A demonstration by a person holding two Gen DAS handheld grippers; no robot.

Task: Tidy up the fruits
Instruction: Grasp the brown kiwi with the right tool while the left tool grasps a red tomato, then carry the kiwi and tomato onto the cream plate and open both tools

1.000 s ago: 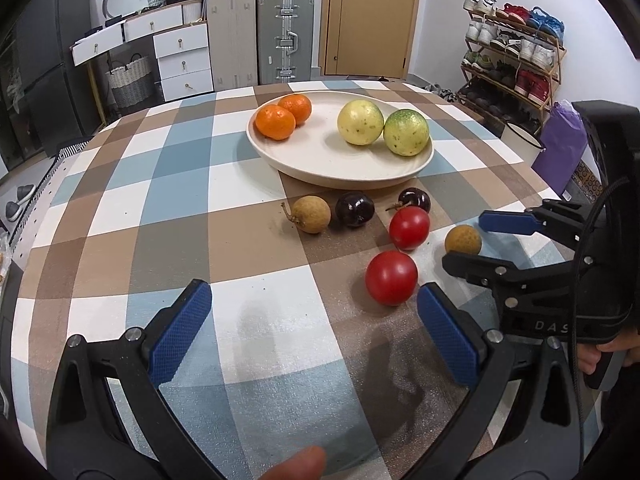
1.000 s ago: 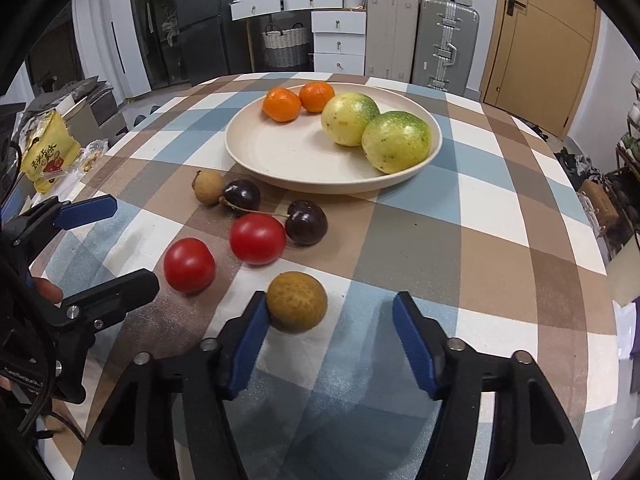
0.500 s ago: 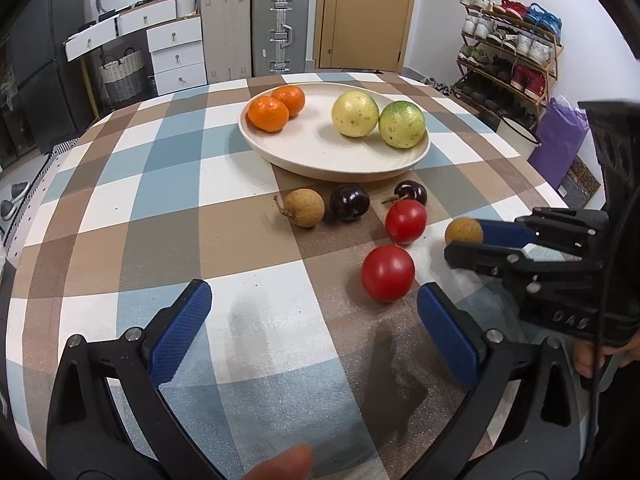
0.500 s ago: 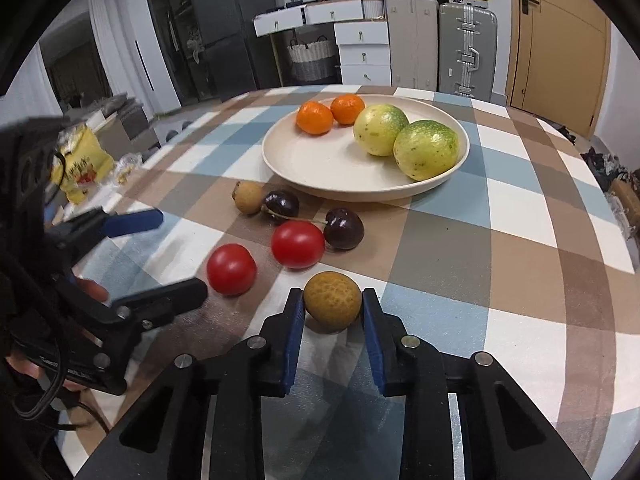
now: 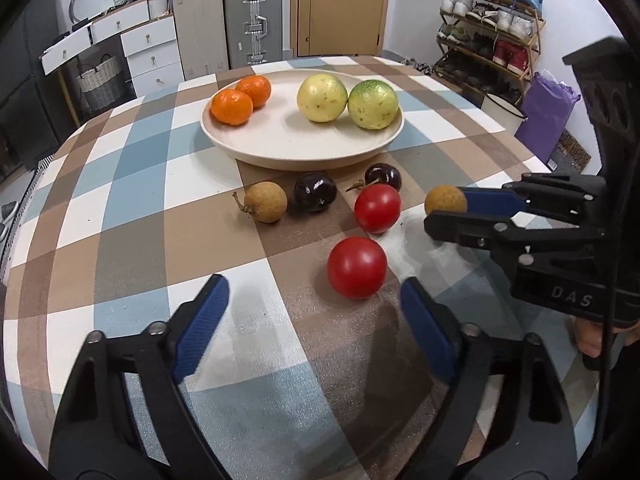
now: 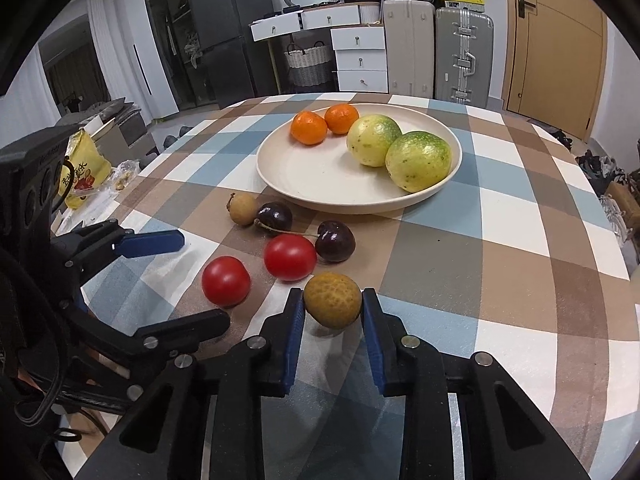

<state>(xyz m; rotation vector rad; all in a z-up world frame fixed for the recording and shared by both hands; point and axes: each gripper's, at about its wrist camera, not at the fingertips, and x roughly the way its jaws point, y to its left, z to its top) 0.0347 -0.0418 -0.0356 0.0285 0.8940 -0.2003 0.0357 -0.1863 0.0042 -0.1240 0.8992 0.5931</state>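
Observation:
My right gripper [image 6: 333, 307] is shut on a brown longan [image 6: 333, 305] and holds it a little above the checked table; it also shows in the left wrist view [image 5: 445, 200]. My left gripper [image 5: 314, 304] is open, just behind a red tomato [image 5: 357, 267]. A second tomato [image 5: 377, 208], two dark cherries [image 5: 315, 192] [image 5: 383, 176] and another longan [image 5: 265, 202] lie in front of the cream plate [image 5: 280, 148]. The plate holds two oranges [image 5: 232, 107] and two yellow-green fruits [image 5: 322, 98].
The round table's edge [image 6: 624, 280] curves close on the right. A yellow snack bag [image 6: 82, 168] lies off the table's left side. Drawers and suitcases [image 6: 464, 56] stand behind, and a shoe rack [image 5: 492, 48] at the right.
My right gripper closed on the longan and lifted it slightly off the table. My left gripper stayed open and moved a little closer to the near tomato.

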